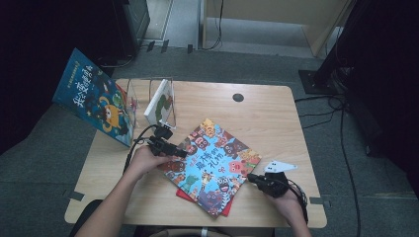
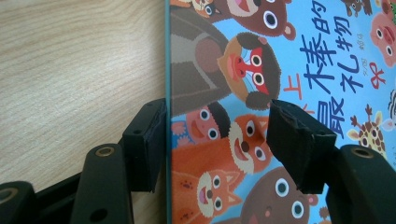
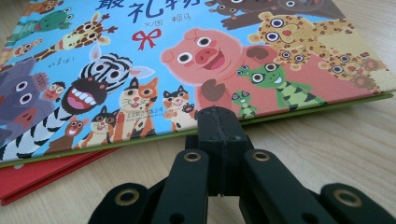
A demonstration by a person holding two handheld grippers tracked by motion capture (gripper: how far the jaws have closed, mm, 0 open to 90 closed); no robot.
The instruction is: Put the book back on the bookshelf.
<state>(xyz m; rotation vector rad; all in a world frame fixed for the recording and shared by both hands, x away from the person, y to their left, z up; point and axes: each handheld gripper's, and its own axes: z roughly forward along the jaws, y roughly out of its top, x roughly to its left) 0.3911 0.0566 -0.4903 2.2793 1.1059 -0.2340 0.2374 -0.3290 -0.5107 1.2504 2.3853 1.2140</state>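
A picture book with cartoon animals on its blue cover (image 1: 212, 163) lies slanted on the wooden table, on top of a thin red book (image 1: 185, 195). My left gripper (image 1: 175, 150) is at the book's left edge. In the left gripper view its jaws stand apart (image 2: 217, 116): one is beside the book's edge over the table, the other over the cover (image 2: 303, 56). My right gripper (image 1: 252, 178) is at the book's right edge. Its jaws are shut with nothing between them (image 3: 218, 116), tips right at the cover's (image 3: 140, 60) edge, the red book (image 3: 46, 172) showing underneath.
A blue picture book (image 1: 94, 96) stands tilted at the table's far left corner. Beside it a clear stand holds a white book (image 1: 160, 101). A round cable hole (image 1: 238, 97) sits at the back of the table (image 1: 267, 118). Cables lie on the floor to the right.
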